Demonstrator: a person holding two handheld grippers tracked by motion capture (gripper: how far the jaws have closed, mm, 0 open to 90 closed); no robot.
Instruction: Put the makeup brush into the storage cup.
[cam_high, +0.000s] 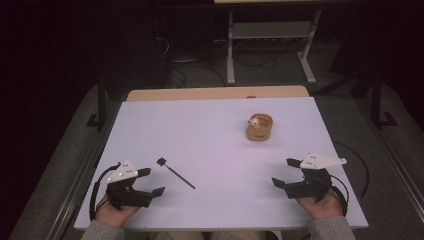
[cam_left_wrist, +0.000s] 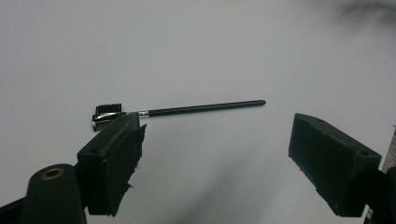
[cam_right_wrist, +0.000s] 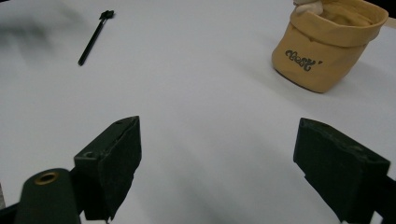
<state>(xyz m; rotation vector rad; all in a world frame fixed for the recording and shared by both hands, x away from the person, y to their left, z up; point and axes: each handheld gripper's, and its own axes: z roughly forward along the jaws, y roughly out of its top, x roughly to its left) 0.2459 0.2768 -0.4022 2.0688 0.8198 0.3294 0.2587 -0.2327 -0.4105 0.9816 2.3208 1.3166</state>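
My left gripper (cam_high: 153, 181) gapes wide, the black brush (cam_high: 175, 173) lying just ahead of it (untouched). My right gripper (cam_high: 284, 172) is equally wide and empty, the tan pouch (cam_high: 259, 127) well beyond it.

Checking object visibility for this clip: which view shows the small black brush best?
The left gripper view: the brush lies close, comb head and thin handle sharp. The high view shows it small on the table; the right gripper view shows it far off.

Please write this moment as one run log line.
left gripper: open, empty | right gripper: open, empty | brush: flat on table | pouch: upright
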